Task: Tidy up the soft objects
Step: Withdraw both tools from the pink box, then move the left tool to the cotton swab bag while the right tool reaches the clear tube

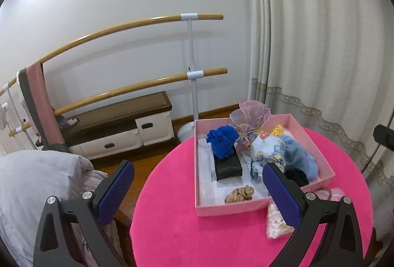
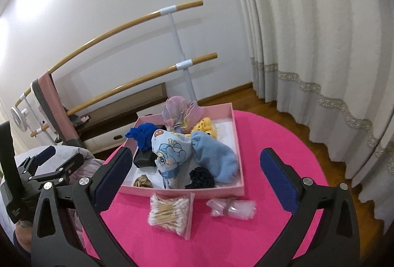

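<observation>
A shallow pink box (image 1: 266, 209) (image 2: 197, 193) on the round table holds soft items. Among them are a royal blue cloth (image 1: 222, 141) on a black block (image 1: 227, 167), a cartoon-print cloth (image 2: 170, 148) and a light blue fuzzy sock (image 2: 214, 156). It also holds a black scrunchie (image 2: 199, 177), a beige scrunchie (image 1: 238, 194), a pink organza scrunchie (image 1: 248, 116) and a yellow knit piece (image 2: 204, 129). My left gripper (image 1: 198, 168) and right gripper (image 2: 196, 153) both hover wide open in front of the box, holding nothing.
A bag of cotton swabs (image 2: 170, 214) and a small clear bag (image 2: 231, 209) lie on the bright pink tabletop (image 2: 221, 242) before the box. Behind stand a wooden barre (image 1: 189, 45), a low cabinet (image 1: 118, 124) and curtains (image 1: 320, 45). Grey bedding (image 1: 37, 180) lies at left.
</observation>
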A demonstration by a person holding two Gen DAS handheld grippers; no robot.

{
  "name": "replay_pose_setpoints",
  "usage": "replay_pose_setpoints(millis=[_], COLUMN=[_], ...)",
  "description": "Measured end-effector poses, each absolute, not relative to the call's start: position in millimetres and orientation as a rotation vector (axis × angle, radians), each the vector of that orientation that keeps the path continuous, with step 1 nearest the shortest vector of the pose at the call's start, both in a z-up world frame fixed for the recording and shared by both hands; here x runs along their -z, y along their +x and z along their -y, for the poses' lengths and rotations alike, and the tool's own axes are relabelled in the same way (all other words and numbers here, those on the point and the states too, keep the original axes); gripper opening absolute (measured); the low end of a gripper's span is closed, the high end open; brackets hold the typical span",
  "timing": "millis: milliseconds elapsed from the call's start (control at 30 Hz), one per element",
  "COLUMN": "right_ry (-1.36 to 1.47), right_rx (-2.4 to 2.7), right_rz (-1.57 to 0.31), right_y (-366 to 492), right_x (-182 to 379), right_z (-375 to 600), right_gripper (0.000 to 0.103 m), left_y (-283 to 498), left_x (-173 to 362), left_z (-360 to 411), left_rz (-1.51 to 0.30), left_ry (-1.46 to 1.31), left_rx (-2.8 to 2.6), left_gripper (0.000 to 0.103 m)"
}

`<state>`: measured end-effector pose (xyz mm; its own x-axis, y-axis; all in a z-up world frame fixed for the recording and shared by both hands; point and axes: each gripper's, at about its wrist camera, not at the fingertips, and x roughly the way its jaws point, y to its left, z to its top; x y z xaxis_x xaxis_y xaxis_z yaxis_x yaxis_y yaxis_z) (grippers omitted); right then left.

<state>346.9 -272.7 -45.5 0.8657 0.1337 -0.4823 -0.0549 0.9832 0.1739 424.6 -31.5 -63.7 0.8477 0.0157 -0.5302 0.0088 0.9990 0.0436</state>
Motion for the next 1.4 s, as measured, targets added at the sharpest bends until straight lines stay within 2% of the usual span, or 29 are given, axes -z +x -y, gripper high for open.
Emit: replay_pose_setpoints(millis=[300, 667, 1100, 1400], right_ry=[0.101, 0.071, 0.037, 0.045], right_rx=[0.01, 0.065, 0.071, 0.083], right_rz=[-0.449, -0.449, -0.424, -0.453], right_y=[287, 240, 213, 219], right_x=[42, 67, 69, 75], right_z=[270, 262, 252, 263], right_gripper=[0.103, 0.103, 0.103, 0.103], left_y=[358, 296, 249, 255], left_x=[52, 71, 61, 63], left_z=[40, 51, 36, 57], left_rz=[-0.518, -0.543, -0.533, -0.551], left_ry=[0.029, 0.025, -0.021, -0.002], left_rx=[0.001, 0.007, -0.011, 0.022], left_gripper=[0.103, 0.103, 0.103, 0.103])
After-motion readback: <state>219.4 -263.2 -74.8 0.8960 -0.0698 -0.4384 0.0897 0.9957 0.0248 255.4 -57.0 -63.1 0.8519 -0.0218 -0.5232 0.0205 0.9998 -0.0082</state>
